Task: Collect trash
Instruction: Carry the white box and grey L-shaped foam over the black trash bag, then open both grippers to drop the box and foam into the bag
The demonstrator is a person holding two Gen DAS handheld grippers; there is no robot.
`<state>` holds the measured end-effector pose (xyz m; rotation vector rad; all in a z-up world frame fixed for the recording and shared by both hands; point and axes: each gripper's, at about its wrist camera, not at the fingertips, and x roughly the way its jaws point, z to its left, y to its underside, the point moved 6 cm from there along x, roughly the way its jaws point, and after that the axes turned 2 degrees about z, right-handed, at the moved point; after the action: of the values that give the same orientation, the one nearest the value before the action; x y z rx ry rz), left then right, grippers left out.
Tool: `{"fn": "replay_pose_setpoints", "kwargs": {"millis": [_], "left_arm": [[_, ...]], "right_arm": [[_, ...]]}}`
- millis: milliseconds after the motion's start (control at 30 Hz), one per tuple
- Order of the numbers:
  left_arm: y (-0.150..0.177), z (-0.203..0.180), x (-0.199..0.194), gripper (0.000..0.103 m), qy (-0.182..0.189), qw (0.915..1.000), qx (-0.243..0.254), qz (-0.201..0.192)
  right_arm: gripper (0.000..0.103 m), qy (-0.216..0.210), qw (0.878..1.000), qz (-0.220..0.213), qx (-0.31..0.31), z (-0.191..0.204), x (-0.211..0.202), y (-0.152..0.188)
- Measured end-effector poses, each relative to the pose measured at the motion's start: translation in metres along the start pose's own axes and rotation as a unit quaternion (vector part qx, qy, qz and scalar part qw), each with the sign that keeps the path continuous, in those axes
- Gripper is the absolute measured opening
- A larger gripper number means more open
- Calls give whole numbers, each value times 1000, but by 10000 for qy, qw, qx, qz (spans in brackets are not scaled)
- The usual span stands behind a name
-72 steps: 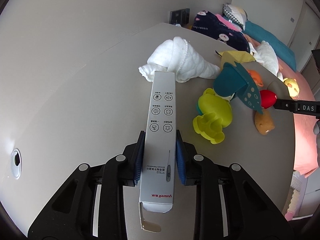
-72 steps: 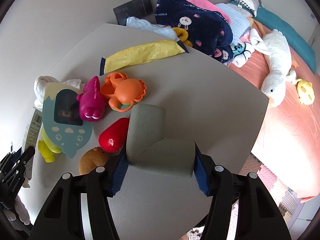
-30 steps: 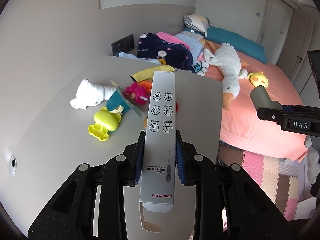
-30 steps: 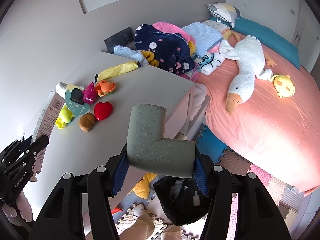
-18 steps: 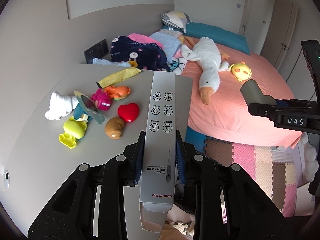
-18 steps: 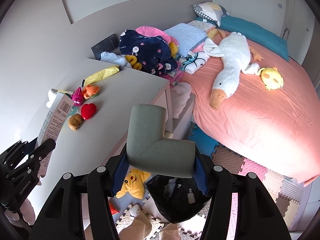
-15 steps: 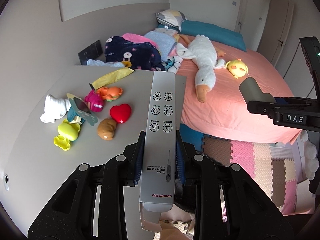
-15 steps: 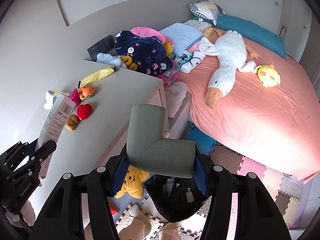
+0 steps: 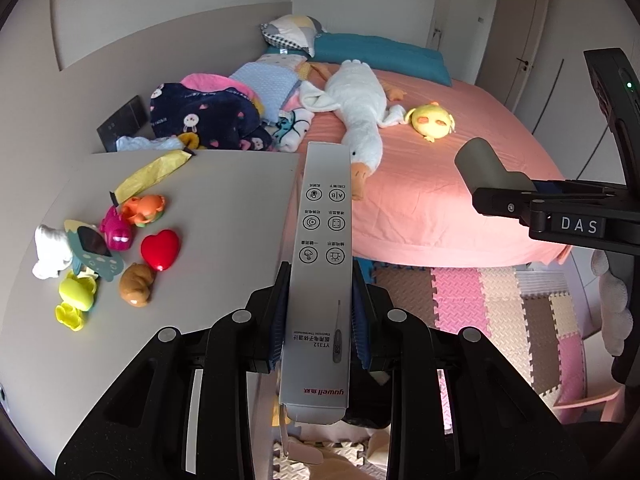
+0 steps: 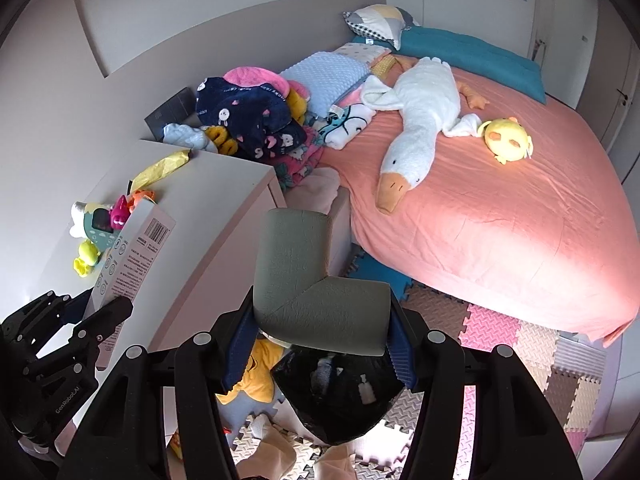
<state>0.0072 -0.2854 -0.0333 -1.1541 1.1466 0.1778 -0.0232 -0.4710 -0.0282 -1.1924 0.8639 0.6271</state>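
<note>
My left gripper (image 9: 318, 312) is shut on a long grey thermometer box (image 9: 322, 264), held in the air over the desk's right edge. The box also shows in the right wrist view (image 10: 132, 256). My right gripper (image 10: 320, 320) is shut on a grey L-shaped foam corner guard (image 10: 308, 280), held above a black trash bag (image 10: 340, 396) on the floor. The corner guard also shows at the right of the left wrist view (image 9: 486, 168). A yellow wrapper (image 9: 154, 174) lies at the back of the desk (image 9: 224, 208).
Small toys lie on the desk's left side: a red heart (image 9: 160, 249), a brown figure (image 9: 137, 284), a yellow toy (image 9: 76, 294), an orange toy (image 9: 144, 208). A bed (image 10: 500, 200) with a plush goose (image 10: 416, 120) stands to the right. Foam mats (image 9: 480, 304) cover the floor.
Both grippers have lifted and pulled back from the desk, each holding its item. The view now takes in the bed and floor, and the black trash bag sits under the right gripper.
</note>
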Motion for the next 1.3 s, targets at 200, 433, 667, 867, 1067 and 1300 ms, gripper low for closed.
{"fn": "replay_pose_setpoints", "kwargs": {"millis": [200, 433, 667, 867, 1067, 1300], "left_arm": [[-6, -21, 13, 27, 210, 9996, 168, 117], [-4, -39, 32, 28, 484, 9976, 299, 387], [-3, -46, 29, 92, 334, 9988, 343, 101], [-2, -41, 28, 92, 310, 9991, 246, 136], [4, -33, 29, 92, 265, 9994, 138, 190], [10, -19, 26, 92, 147, 9996, 65, 225]], "right_arm": [[59, 92, 9998, 53, 177, -20, 0, 4], [59, 124, 9989, 234, 394, -42, 7, 12], [77, 230, 9969, 6, 753, -57, -4, 11], [77, 256, 9965, -70, 796, -58, -8, 9], [77, 219, 9972, -18, 716, -52, -6, 10], [77, 145, 9983, 60, 554, -33, 2, 9]]}}
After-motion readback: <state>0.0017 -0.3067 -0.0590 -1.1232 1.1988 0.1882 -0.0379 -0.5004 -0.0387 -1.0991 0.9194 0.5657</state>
